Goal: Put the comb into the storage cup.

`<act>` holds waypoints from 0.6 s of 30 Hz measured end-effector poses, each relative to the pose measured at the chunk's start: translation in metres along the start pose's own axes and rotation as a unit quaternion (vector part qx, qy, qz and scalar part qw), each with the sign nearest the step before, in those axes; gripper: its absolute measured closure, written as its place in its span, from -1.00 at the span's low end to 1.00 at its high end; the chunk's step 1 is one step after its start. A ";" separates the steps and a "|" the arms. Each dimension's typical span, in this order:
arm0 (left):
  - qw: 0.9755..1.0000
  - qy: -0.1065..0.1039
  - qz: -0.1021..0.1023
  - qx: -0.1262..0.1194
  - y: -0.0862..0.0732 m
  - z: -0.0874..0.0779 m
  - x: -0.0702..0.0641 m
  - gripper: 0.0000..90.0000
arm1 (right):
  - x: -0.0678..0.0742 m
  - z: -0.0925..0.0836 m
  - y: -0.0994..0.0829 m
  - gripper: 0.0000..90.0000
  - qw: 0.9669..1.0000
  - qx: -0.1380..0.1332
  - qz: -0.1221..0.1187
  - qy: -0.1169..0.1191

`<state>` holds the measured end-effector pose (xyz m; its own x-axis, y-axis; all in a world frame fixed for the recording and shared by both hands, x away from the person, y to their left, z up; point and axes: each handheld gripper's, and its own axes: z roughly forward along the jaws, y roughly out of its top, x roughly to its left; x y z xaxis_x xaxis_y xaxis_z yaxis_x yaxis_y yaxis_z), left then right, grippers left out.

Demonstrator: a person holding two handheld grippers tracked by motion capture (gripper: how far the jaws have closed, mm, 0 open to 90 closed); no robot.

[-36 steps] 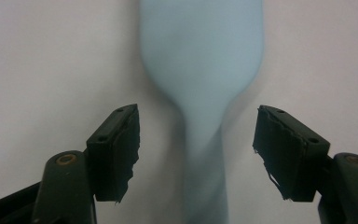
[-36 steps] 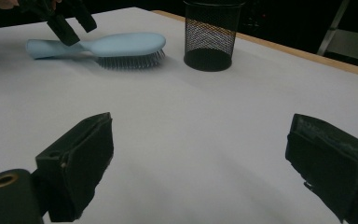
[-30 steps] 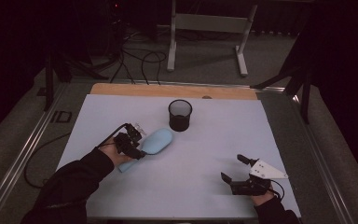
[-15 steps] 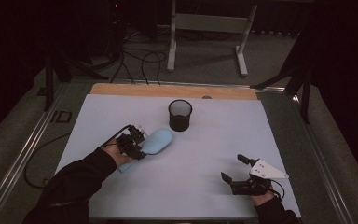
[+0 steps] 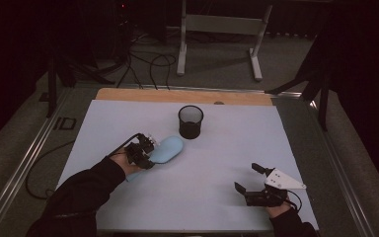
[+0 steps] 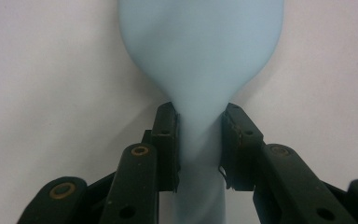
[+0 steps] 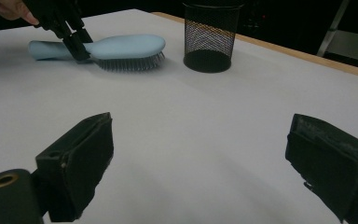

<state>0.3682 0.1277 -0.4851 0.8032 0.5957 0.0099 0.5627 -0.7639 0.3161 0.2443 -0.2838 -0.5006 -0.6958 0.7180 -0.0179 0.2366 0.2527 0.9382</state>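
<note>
I am seeing my left gripper [image 5: 145, 150] reaching forward and to the right from a dark sleeve [image 5: 86, 190], its jaws having just been closing and now pressing from both sides on the narrow neck of the light blue hairbrush [image 6: 200, 70]. My right gripper [image 5: 249, 178] is resting low near the table's near edge, its jaws standing wide apart with nothing between them.

One light-blue hairbrush [image 5: 165, 149], one black mesh cup [image 5: 190, 122] and two grippers on the table.
</note>
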 end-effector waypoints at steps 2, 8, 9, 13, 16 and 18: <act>1.000 0.004 0.000 -0.003 -0.001 0.000 0.000 0.56 | 0.000 0.000 0.000 -0.83 1.000 0.000 -0.001 -0.001; 1.000 0.013 0.003 -0.008 -0.005 -0.003 0.002 0.56 | -0.001 -0.001 0.000 -0.83 1.000 -0.002 0.000 -0.003; 1.000 0.012 0.000 -0.008 -0.007 -0.003 0.003 0.56 | -0.001 -0.001 0.000 -0.83 1.000 -0.002 0.000 -0.002; 1.000 0.010 -0.007 -0.016 -0.012 -0.006 0.005 0.56 | -0.001 -0.001 0.000 -0.83 1.000 -0.002 0.002 -0.002; 1.000 0.007 -0.013 -0.020 -0.015 -0.010 0.007 0.56 | -0.001 -0.001 0.000 -0.83 1.000 -0.002 0.002 -0.002; 0.999 0.014 -0.017 -0.027 -0.018 -0.014 0.009 0.56 | 0.000 0.000 0.000 -0.83 1.000 -0.002 0.001 -0.001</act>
<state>0.3625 0.1499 -0.4772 0.7776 0.6282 0.0251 0.5772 -0.7292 0.3676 0.2444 -0.2843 -0.5001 -0.6934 0.7203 -0.0163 0.2353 0.2477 0.9398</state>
